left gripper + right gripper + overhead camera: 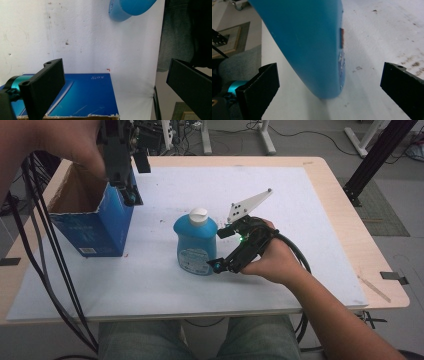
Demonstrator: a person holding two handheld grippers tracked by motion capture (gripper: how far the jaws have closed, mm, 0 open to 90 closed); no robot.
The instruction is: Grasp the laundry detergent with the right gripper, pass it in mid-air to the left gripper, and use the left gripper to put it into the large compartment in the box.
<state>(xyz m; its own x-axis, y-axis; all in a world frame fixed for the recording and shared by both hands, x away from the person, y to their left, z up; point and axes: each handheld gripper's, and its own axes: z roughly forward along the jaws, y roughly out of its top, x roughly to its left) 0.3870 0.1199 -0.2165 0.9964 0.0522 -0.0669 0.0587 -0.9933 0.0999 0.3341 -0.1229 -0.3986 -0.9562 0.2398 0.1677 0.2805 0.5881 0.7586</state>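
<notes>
- The desk (345, 235) has a pale wooden top, most of it covered by a white sheet (165, 285) with small dark specks.
- A blue bottle (195, 242) with a white cap stands upright near the sheet's middle.
- Left of the bottle, well apart, stands an open blue cardboard box (95, 222).

Table (345, 225): pale wood top with rounded corners, overlaid by a white mat (280, 190), scuffed and speckled with dark marks. Black tape strips (394, 276) on the wood's right edge; another at the left edge.

Floor (310, 145): grey, smooth. White stand legs (266, 137) beyond the table's far edge, loose black cables (305, 131) between them. Black slanted frame post (377, 155) at far right, standing on a grey-green mat (387, 212).

Light: even, soft, dim.
</notes>
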